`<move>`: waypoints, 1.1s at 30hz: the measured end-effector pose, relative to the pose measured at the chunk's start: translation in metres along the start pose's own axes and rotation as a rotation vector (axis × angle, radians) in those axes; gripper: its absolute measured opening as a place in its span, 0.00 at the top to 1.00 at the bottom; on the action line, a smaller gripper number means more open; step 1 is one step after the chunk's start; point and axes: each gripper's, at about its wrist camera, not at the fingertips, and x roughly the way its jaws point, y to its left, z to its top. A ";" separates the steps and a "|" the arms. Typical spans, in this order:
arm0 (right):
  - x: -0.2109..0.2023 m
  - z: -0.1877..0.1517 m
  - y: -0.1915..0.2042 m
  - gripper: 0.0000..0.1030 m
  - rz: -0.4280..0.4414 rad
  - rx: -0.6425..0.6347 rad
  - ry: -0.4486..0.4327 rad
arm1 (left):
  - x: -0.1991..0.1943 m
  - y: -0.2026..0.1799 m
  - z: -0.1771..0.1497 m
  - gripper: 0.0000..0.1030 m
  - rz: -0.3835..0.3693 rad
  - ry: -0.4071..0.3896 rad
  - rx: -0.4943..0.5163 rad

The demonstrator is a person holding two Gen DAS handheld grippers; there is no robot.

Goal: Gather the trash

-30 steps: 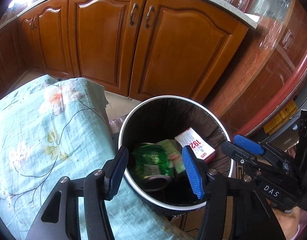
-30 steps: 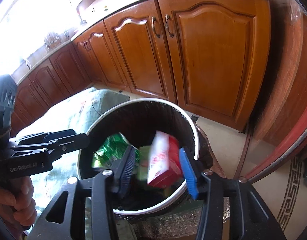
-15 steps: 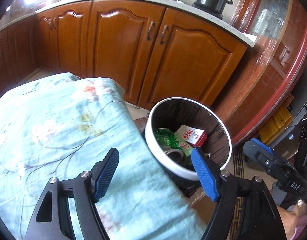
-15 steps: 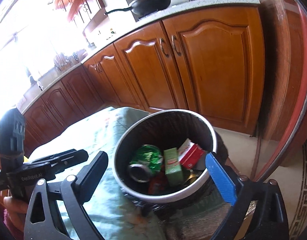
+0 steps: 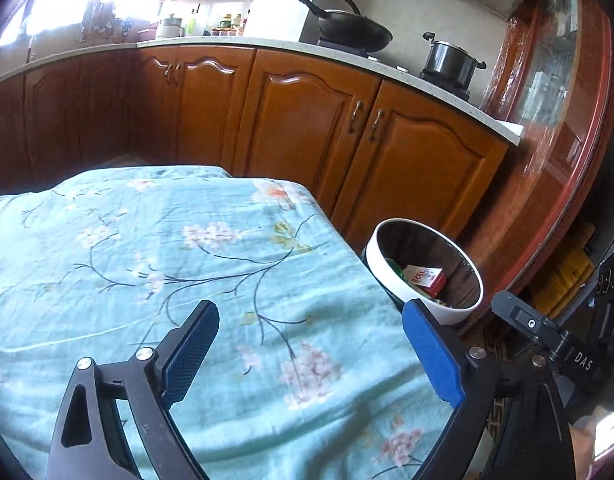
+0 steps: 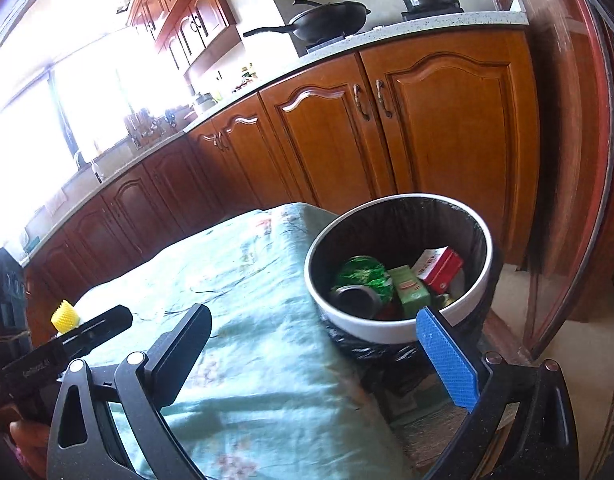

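Kitchen cabinets are backing a floral tablecloth point(image 5: 187, 264) over which the left gripper point(image 5: 307, 354) is opening empty, while the right gripper point(image 6: 313, 354) is standing wide, empty, the trash bin point(image 6: 391, 330) beyond its right jaw already holding dropped trash.

Glossy wooden cabinets point(image 5: 407, 168), soft matt floral cloth point(image 5: 187, 248), smooth white-rimmed bin point(image 6: 387, 334).

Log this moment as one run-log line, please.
left gripper: opening, empty | right gripper: open, empty | bin: holds red-white box, green carton, can
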 end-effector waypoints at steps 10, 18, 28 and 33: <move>-0.029 -0.019 0.044 0.00 -0.041 -0.123 -0.194 | -0.059 0.002 -0.033 0.01 0.151 -0.171 0.064; -0.042 -0.028 0.056 0.00 -0.081 -0.190 -0.326 | -0.058 -0.002 -0.056 0.01 0.235 -0.221 0.091; -0.035 -0.042 0.060 0.00 -0.091 -0.209 -0.276 | -0.046 0.001 -0.059 0.01 0.260 -0.228 0.095; -0.035 -0.045 0.065 0.00 -0.099 -0.236 -0.272 | -0.049 0.000 -0.061 0.01 0.267 -0.255 0.120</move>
